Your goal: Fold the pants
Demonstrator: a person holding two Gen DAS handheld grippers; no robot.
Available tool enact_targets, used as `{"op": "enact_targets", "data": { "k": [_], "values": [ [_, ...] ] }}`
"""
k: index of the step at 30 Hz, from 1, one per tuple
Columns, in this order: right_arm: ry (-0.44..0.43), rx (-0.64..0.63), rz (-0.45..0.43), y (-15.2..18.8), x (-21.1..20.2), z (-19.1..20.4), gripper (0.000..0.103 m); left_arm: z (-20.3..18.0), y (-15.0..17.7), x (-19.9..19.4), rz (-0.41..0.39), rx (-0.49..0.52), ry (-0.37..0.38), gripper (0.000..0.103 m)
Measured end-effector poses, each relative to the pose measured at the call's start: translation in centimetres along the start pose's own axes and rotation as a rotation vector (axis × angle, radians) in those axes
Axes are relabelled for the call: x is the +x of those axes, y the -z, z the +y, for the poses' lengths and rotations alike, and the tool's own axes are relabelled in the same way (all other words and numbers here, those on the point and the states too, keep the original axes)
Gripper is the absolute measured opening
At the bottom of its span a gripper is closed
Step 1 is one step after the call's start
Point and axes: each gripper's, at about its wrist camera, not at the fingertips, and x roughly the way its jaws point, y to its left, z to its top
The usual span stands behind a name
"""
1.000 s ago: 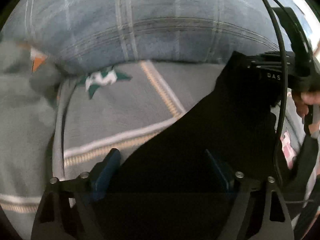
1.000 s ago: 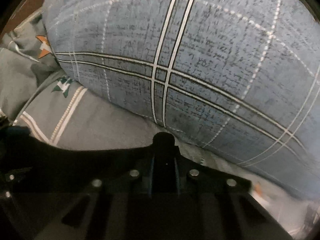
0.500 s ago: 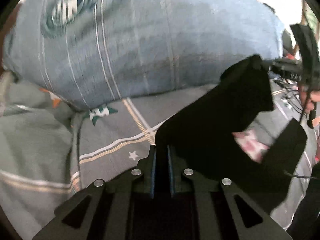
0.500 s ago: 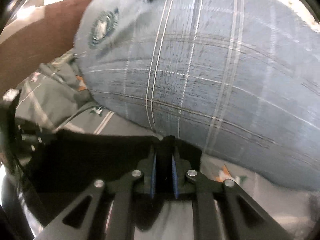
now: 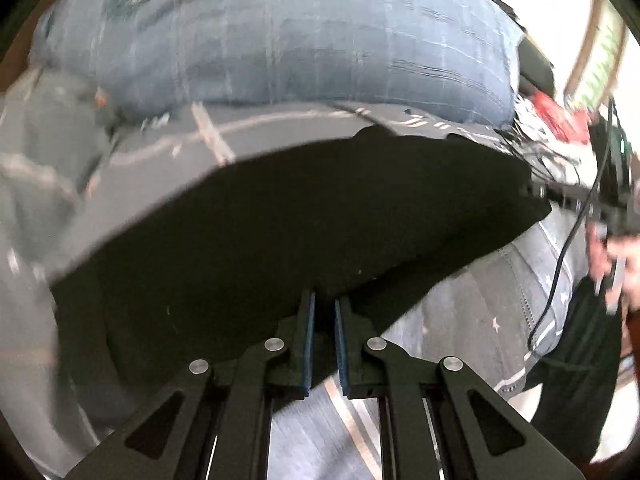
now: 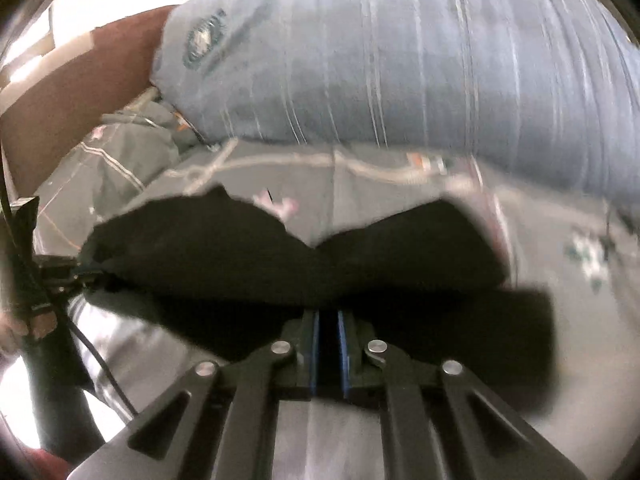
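Both grippers nipped onto black pants (image 5: 304,216); left gripper (image 5: 322,312) & right gripper (image 6: 329,320) each w/ fingers nearly closed on cloth edge at 6 o'clock; pants lifted, spread over grey bedsheet (image 6: 360,184), pillow (image 6: 400,60) at 12; fold prob. barely begun, halving + laying flat left.

Nothing could be read in either view: the round emblem (image 6: 203,42) printed on the blue plaid pillow (image 6: 400,60) was smeared by motion blur, and no letters, brand or numbers showed up anywhere else.
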Motion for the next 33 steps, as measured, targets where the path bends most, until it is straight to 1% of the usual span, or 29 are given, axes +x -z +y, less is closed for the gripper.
{"op": "enact_targets", "data": {
  "k": [1, 2, 3, 4, 5, 6, 7, 8, 10, 13, 15, 17, 19, 20, 21, 23, 27, 28, 31, 33],
  "values": [
    [0.054, -0.006, 0.027, 0.8, 0.6, 0.1, 0.007, 0.4, 0.2, 0.0, -0.006, -0.019, 0.001, 0.011],
    [0.083, -0.01, 0.04, 1.2, 0.8, 0.2, 0.012, 0.3, 0.3, -0.8, -0.012, -0.034, 0.001, 0.018],
    [0.084, -0.002, 0.046, 1.5, 0.7, 0.3, 0.012, 0.7, 0.4, -1.3, -0.017, -0.061, 0.005, 0.025],
    [0.057, 0.023, 0.038, 1.7, 0.1, 0.2, 0.012, 1.1, 0.5, -1.9, -0.026, -0.092, 0.026, 0.042],
    [0.03, 0.043, 0.021, 1.8, -0.5, 0.2, 0.018, 1.5, 0.8, -3.1, -0.043, -0.124, 0.051, 0.057],
    [0.0, 0.069, 0.001, 1.9, -1.2, 0.2, 0.025, 1.5, 1.3, -4.4, -0.061, -0.144, 0.061, 0.063],
    [-0.034, 0.095, -0.015, 2.1, -1.8, 0.4, 0.038, 2.0, 1.6, -5.2, -0.085, -0.168, 0.067, 0.072],
    [-0.067, 0.108, -0.023, 2.1, -2.2, 0.8, 0.042, 2.5, 1.9, -6.1, -0.105, -0.188, 0.059, 0.078],
    [-0.131, 0.105, -0.03, 2.3, -2.6, 2.1, 0.042, 3.4, 2.7, -7.4, -0.124, -0.221, 0.041, 0.078],
    [-0.191, 0.075, -0.034, 2.1, -2.2, 5.1, 0.042, 5.2, 4.1, -9.3, -0.139, -0.298, 0.01, 0.082],
    [-0.235, 0.047, -0.046, 1.9, -1.7, 7.1, 0.042, 6.5, 5.1, -10.4, -0.148, -0.354, -0.034, 0.084],
    [-0.303, 0.018, -0.035, 1.7, -0.6, 9.5, 0.042, 8.1, 5.8, -11.0, -0.151, -0.42, -0.074, 0.085],
    [-0.412, 0.031, 0.001, 1.4, 0.9, 11.7, 0.042, 9.0, 6.1, -11.1, -0.151, -0.492, -0.078, 0.086],
    [-0.444, 0.045, 0.012, 1.5, 1.4, 12.4, 0.042, 9.8, 6.3, -11.1, -0.154, -0.531, -0.067, 0.086],
    [-0.475, 0.064, 0.028, 1.4, 2.2, 13.2, 0.042, 9.8, 6.1, -10.9, -0.155, -0.544, -0.063, 0.086],
    [-0.509, 0.096, 0.055, 1.2, 3.8, 14.2, 0.042, 10.1, 5.8, -10.4, -0.154, -0.555, -0.057, 0.087],
    [-0.575, 0.21, 0.113, 1.3, 6.4, 14.8, 0.047, 10.2, 5.3, -8.9, -0.125, -0.55, -0.048, 0.087],
    [-0.59, 0.226, 0.119, 1.2, 6.7, 14.9, 0.048, 10.3, 5.1, -8.5, -0.119, -0.549, -0.041, 0.087],
    [-0.62, 0.274, 0.119, 0.9, 7.3, 15.2, 0.055, 10.4, 4.4, -7.2, -0.105, -0.532, -0.05, 0.085],
    [-0.631, 0.316, 0.135, 0.9, 8.2, 15.3, 0.055, 10.6, 4.1, -6.6, -0.108, -0.53, -0.052, 0.081]
  ]
}}
